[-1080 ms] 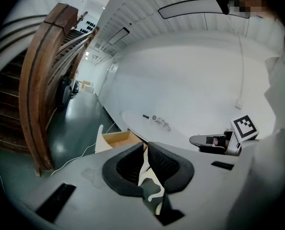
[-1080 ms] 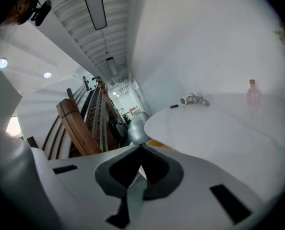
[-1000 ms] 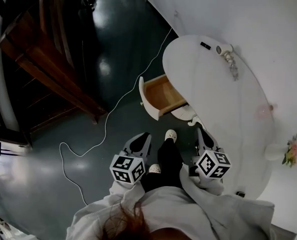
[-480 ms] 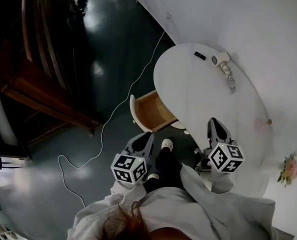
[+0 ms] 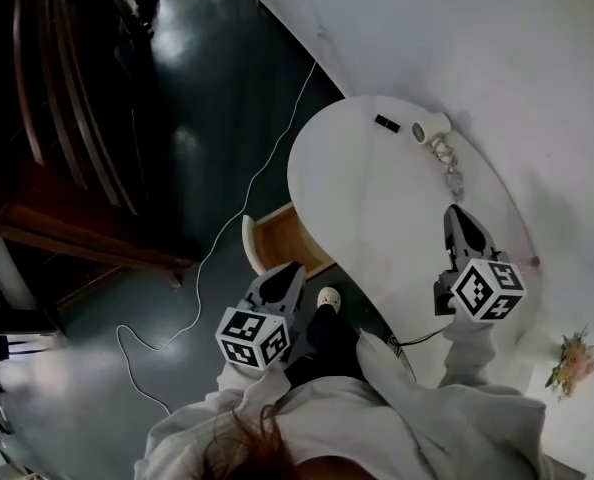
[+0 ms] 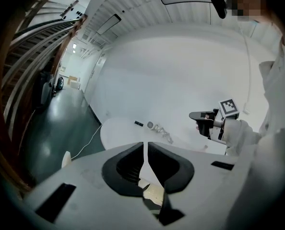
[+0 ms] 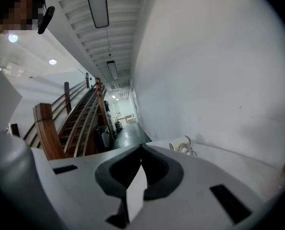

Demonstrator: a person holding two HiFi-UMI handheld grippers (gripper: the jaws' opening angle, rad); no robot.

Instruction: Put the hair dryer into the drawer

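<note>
Hair dryer (image 5: 429, 128) lying at far end of white worktop (image 5: 377, 203), cord seemingly bunched just beside it. Drawer (image 5: 280, 240) standing open under worktop's left edge. Left tongs (image 5: 281, 278) pressed together, gripping nothing, hanging near drawer. Right tongs (image 5: 460, 218) also pressed together, empty, hovering over worktop, nearer than dryer.

White coat (image 5: 377, 418), grey left tool (image 5: 285, 271), grey right tool (image 5: 458, 213), marker cubes (image 5: 254, 336)

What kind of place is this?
Probably a hallway inside a building, maybe a home or showroom: a wooden staircase runs beside a shiny dark floor, and a white oval table with an open drawer and a hair dryer stands against the wall.
</note>
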